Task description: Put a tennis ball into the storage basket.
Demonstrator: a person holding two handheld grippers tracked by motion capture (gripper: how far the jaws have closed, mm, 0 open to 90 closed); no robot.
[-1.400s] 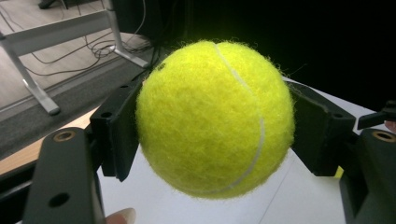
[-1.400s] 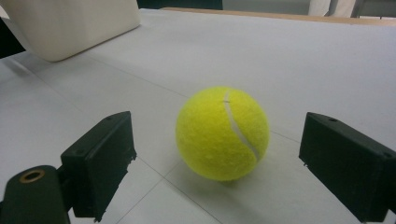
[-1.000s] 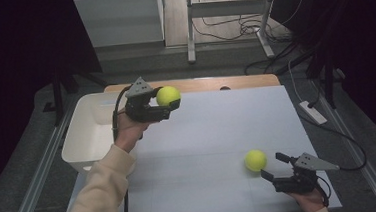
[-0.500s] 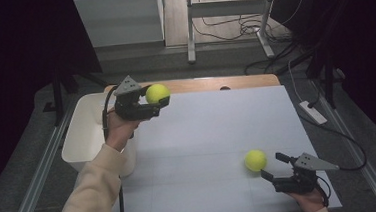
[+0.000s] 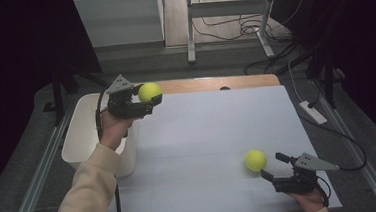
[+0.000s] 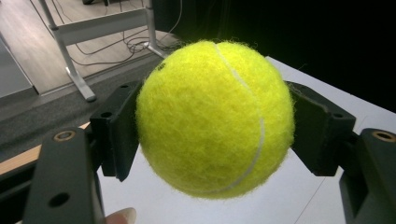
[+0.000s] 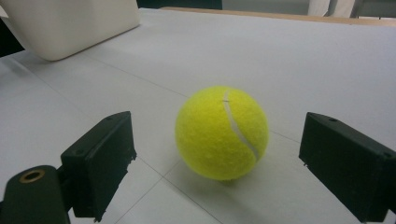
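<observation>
Tennis balls, two of them, are the things in hand. From the high view, the left gripper (image 5: 148,103) is held up above the far left part of the white table (image 5: 203,135), and its fingers pinch one yellow tennis ball (image 5: 149,92) between them; the held ball sits right at the fingertips, just beside the near rim of the white bin (image 5: 80,138) that stands at the table's left edge. The right gripper (image 5: 273,167) rests low at the near right corner, its fingers spread, and the second tennis ball (image 5: 255,160) lies on the table just ahead of the fingertips, apart from both.

Left gripper view: the held ball (image 6: 215,119) sits squarely between the two black pads (image 6: 119,133), which press on its left and right sides. Beyond the fingers lie the table edge and a grey floor with cables.

Right gripper view: the fingers (image 7: 100,161) stand wide apart, and the second tennis ball (image 7: 222,133) rests on the table in line with the gap, a little beyond the pads and touching neither. Past the left finger, well off, stands the white bin (image 7: 70,28).
</observation>
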